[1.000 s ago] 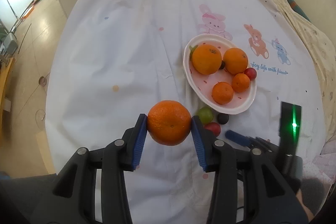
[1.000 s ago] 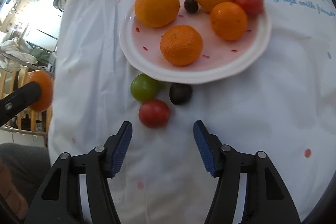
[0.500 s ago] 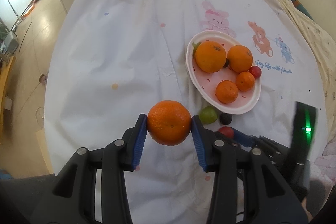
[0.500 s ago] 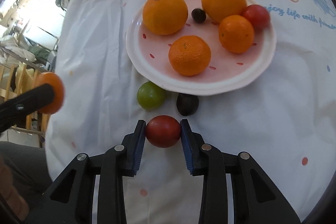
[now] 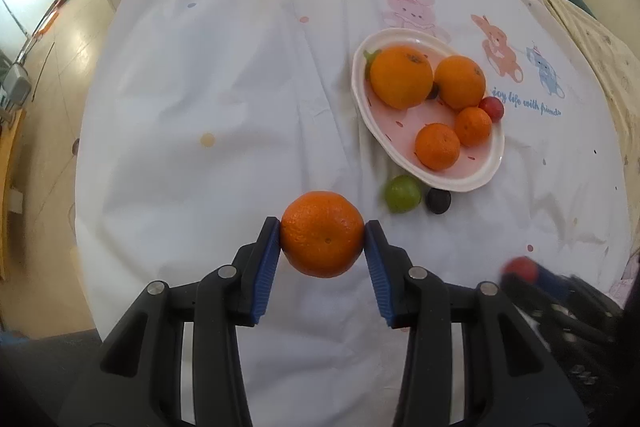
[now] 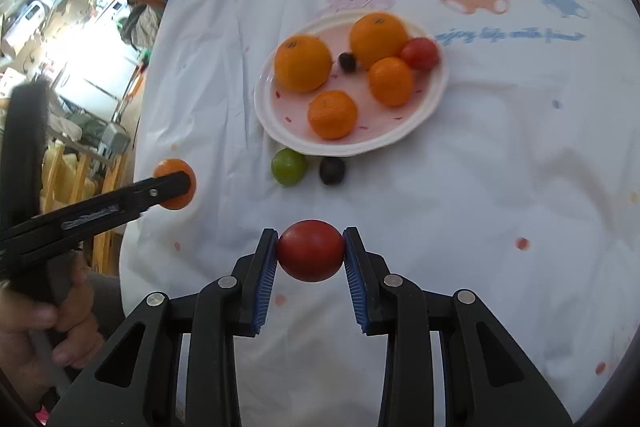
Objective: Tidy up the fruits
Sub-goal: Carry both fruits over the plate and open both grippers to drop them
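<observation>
The left gripper (image 5: 322, 235) squeezes a round, bumpy mandarin (image 5: 322, 233). The right gripper (image 6: 310, 256) squeezes a smooth, shiny red tomato (image 6: 310, 255). Both fruits hang above the white tablecloth (image 6: 500, 187).

The oval white plate (image 6: 438, 95) lies straight ahead of the right gripper, and ahead and to the right of the left one. The right gripper looks nearer to it. The plate holds four oranges, a red tomato and a dark little fruit. A green fruit (image 6: 289, 166) and a dark fruit (image 6: 332, 170) sit on the cloth just beside the plate's near rim, between the plate and the grippers.
</observation>
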The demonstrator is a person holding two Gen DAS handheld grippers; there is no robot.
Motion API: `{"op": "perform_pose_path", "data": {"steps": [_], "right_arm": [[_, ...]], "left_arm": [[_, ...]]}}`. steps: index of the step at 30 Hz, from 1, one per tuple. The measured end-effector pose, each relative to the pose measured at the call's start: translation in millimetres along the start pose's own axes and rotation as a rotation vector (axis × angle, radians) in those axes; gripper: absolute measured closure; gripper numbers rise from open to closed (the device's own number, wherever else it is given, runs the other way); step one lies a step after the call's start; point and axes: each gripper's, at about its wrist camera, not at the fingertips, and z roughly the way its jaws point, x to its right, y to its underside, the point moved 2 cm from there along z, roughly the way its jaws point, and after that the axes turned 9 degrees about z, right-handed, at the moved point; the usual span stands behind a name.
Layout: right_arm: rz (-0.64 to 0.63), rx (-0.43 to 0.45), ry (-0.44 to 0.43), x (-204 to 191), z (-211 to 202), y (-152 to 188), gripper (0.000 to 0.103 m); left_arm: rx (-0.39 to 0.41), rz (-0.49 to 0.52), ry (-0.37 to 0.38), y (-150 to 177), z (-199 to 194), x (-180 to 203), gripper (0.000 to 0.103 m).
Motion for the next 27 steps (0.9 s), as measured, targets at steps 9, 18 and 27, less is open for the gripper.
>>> {"op": "perform_pose_path", "data": {"steps": [9,18,27], "right_arm": [[0.03,0.125,0.013,24.2,-52.5,-11.2,0.068],[0.072,0.212,-0.034,37.4,-74.1,-51.3,0.068],[0.076,0.258,-0.111,26.2,-90.1,-89.6,0.068]], "left_arm": [[0.065,0.025,0.023,0.0,-17.3,3.8,0.065],[0.117,0.065,0.023,-21.0,-47.0,18.4,0.065],[0.137,0.105,0.026,-54.4,-52.0,25.3,0.065]]}}
